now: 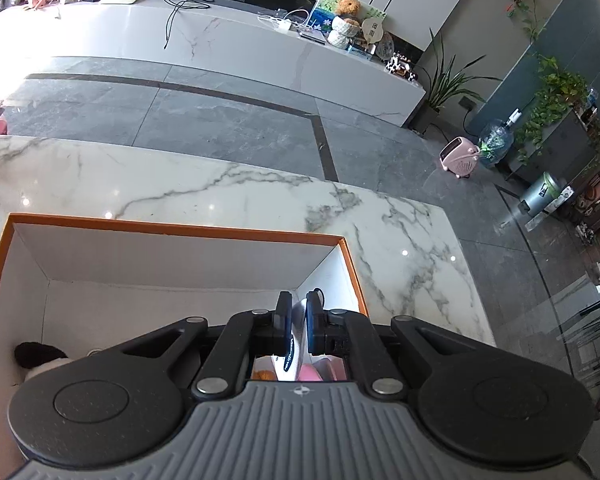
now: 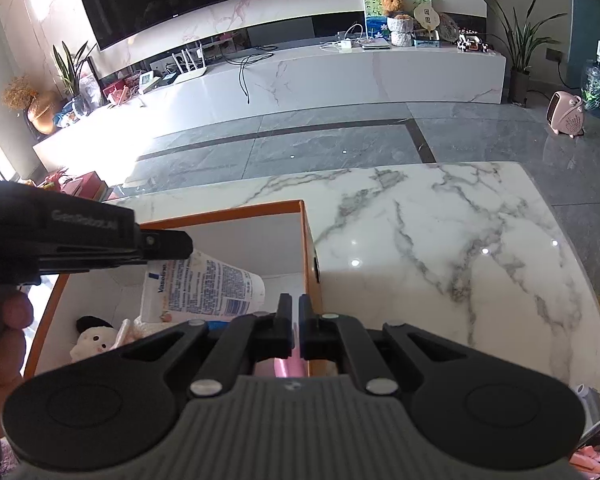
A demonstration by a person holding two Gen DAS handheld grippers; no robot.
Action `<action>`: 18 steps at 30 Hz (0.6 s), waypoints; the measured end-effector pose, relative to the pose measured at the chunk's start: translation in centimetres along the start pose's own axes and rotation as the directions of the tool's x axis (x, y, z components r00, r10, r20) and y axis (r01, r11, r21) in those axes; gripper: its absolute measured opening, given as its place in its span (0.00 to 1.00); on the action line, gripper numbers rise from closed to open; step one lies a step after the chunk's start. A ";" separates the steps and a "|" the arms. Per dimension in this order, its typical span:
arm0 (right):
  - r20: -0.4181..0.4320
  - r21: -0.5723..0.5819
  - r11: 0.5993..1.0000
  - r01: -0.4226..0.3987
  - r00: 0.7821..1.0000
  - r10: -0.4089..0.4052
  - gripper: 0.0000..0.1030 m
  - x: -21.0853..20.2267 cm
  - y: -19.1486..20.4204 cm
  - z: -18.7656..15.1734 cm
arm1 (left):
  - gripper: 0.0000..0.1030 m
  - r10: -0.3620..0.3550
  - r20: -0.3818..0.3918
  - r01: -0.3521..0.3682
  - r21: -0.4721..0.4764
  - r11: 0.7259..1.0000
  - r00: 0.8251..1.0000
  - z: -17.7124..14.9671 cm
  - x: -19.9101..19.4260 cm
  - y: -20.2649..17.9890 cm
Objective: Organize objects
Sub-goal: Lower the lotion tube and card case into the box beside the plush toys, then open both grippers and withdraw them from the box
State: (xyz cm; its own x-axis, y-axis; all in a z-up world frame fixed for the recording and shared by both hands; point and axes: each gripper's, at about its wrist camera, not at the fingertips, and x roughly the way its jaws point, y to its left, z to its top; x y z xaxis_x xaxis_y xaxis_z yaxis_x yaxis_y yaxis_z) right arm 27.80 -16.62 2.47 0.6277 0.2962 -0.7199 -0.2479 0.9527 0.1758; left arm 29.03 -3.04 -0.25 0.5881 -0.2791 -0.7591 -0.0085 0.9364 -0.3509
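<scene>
I had both tools angled steeply down over the orange-rimmed box (image 2: pixel 306 240), which sat on the white marble table (image 2: pixel 440 240) with its white inside open to me. My left gripper (image 1: pixel 299 322) reached in over the box's right half, its blue-padded fingers (image 1: pixel 283 320) pinched on the flat crimped end of a white lotion tube (image 2: pixel 204 288). From the right wrist view, the same gripper (image 2: pixel 168 246) came in from the box's left side, pointing nearly level across the picture, and the tube hung slanted beneath its tips, above the box's interior, with its printed face turned toward me. A hand (image 2: pixel 4 332) gripped that tool's handle at the box's near-left corner, fingers curled around it. My right gripper (image 2: pixel 295 322) hovered over the box's near-right corner, close to the orange wall, its black fingers (image 2: pixel 284 320) drawn together with only a thin slit between them. Something pink (image 2: pixel 288 364) showed behind that slit, but I could not tell whether the pads actually held it. Down on the box's floor, toward its left side, lay a small white plush doll (image 2: pixel 96 338) with a black top, well below the hanging tube.
</scene>
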 end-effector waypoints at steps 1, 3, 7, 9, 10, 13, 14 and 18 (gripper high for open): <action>-0.001 0.000 1.000 0.002 1.000 -0.002 0.04 0.3 -0.1 0.0 | 0.08 0.010 -0.009 -0.010 0.008 1.000 1.000 -0.1 0.5 -0.1; -0.004 -0.001 1.000 0.000 1.000 0.000 0.04 0.9 -0.4 0.1 | 0.08 0.020 -0.029 -0.019 0.018 1.000 0.999 -0.1 1.7 -0.5; -0.010 0.003 1.000 -0.012 1.000 0.012 0.04 1.7 -0.9 0.1 | 0.08 0.010 -0.065 -0.009 0.018 1.000 0.998 -0.2 3.4 -1.0; -0.015 0.002 1.000 -0.013 1.000 0.013 0.04 2.1 -1.0 0.1 | 0.08 0.007 -0.080 -0.006 0.010 1.000 0.997 -0.2 4.1 -1.1; -0.019 0.001 1.000 -0.013 1.000 0.013 0.04 2.3 -1.0 0.0 | 0.08 0.006 -0.086 -0.005 0.004 1.000 0.996 -0.2 4.4 -1.2; -0.029 0.005 1.000 -0.015 0.999 0.015 0.04 2.8 -1.3 -0.1 | 0.11 0.002 -0.097 -0.004 -0.018 1.000 0.995 -0.2 5.0 -1.1; -0.031 0.006 1.000 -0.016 0.999 0.017 0.04 2.9 -1.3 -0.1 | 0.12 -0.012 -0.106 0.009 -0.035 0.999 0.994 -0.1 5.2 -0.9; -0.033 0.003 1.000 -0.022 0.999 0.022 0.05 3.1 -1.3 -0.2 | 0.15 -0.095 -0.131 0.082 -0.102 0.991 0.987 0.2 5.4 -0.3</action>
State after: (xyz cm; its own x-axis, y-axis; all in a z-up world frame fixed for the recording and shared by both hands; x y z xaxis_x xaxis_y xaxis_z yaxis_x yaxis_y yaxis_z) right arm 29.92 -16.93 -0.12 0.5970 0.3148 -0.7379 -0.2597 0.9461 0.1935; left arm 32.38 -4.75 -4.13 0.4751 -0.3922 -0.7877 -0.0431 0.8837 -0.4660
